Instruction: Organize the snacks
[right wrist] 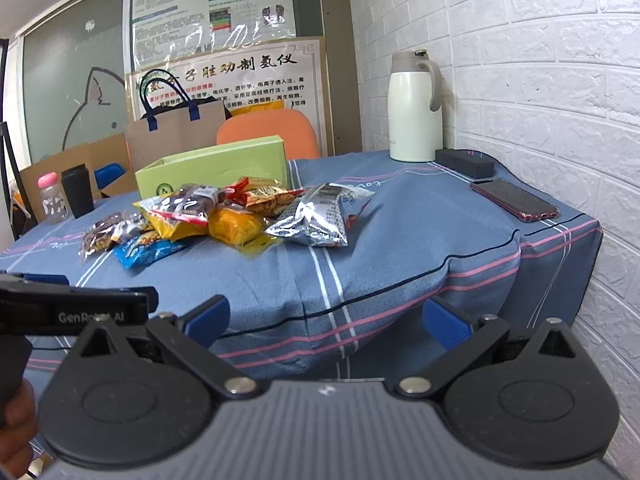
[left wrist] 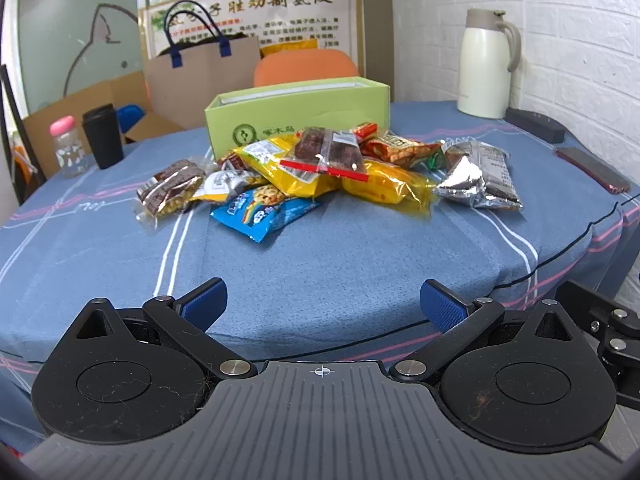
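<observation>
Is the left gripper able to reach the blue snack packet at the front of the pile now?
Probably yes. The left gripper is open, the blue snack packet lies nearest it, and only bare blue tablecloth lies between them.

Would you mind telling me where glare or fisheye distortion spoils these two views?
Left wrist view: the blue striped tablecloth bows into a dome, and the crinkled silver foil snack packet glints. Right wrist view: the white brick wall curves strongly, and the clear plastic over the printed wall poster reflects light.
</observation>
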A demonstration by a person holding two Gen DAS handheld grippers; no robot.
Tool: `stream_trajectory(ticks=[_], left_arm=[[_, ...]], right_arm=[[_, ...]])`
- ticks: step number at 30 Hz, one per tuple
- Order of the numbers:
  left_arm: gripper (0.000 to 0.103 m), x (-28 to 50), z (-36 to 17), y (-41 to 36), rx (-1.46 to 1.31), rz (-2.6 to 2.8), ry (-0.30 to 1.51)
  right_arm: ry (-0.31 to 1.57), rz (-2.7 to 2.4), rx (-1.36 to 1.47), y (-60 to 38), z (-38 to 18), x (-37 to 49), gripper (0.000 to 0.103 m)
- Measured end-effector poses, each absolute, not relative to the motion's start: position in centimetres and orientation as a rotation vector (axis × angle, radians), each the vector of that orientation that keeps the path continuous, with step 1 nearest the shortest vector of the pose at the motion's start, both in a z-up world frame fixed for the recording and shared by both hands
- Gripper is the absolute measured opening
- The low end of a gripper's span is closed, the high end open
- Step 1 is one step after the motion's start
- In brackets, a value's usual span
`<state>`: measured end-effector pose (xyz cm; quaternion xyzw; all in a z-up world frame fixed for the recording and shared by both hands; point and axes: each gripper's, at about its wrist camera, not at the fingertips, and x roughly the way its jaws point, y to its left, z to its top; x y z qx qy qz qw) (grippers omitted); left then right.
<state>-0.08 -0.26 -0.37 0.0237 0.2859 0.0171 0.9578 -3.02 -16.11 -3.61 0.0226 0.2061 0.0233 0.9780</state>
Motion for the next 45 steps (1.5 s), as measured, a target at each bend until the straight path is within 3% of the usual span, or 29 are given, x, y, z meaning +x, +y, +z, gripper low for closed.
stream_trajectory(ticks=[8,18,27,33,38,40,43,45], left_arm=[[0.093,2.7,0.1,-0.7,0.039,0.013,0.620],[0.091,8.8,-0.7,0.1,-0.023,0.007,0.715],[0.090,16.1,3.1,-3.3,-0.047,-0.285,0.699],[0.086,20.9,2.8,-5.7,0.022,-0.538,0.779],[0.075,23.2,1.5,-6.9,0.012,-0.694,0.855],[0.061,23.9,0.7,-7.3,0.000,-0.715,0.890],[0.042,24.5,-0.2,-7.4,-0.047,-0.730,0.914],[0.038,24.0,0.4,-7.0,-0.057,-0.737,0.899]], right_arm=[[0.405,0.011,0.032,-16.9,-3.5,-1.3,0.103],[0.545,0.016,-0.081,-17.6,-5.4,11.1,0.103],[0.518,0.095,-0.072,-19.1,-6.7,12.4,0.102],[0.519,0.235,-0.032,-19.6,-3.9,13.7,0.102],[0.562,0.314,-0.075,-18.1,-4.8,16.9,0.102],[0.571,0.346,-0.062,-17.5,-5.2,17.7,0.102],[0.562,0.336,-0.110,-16.8,-4.8,17.7,0.084],[0.551,0.347,-0.117,-16.6,-3.6,17.2,0.083]])
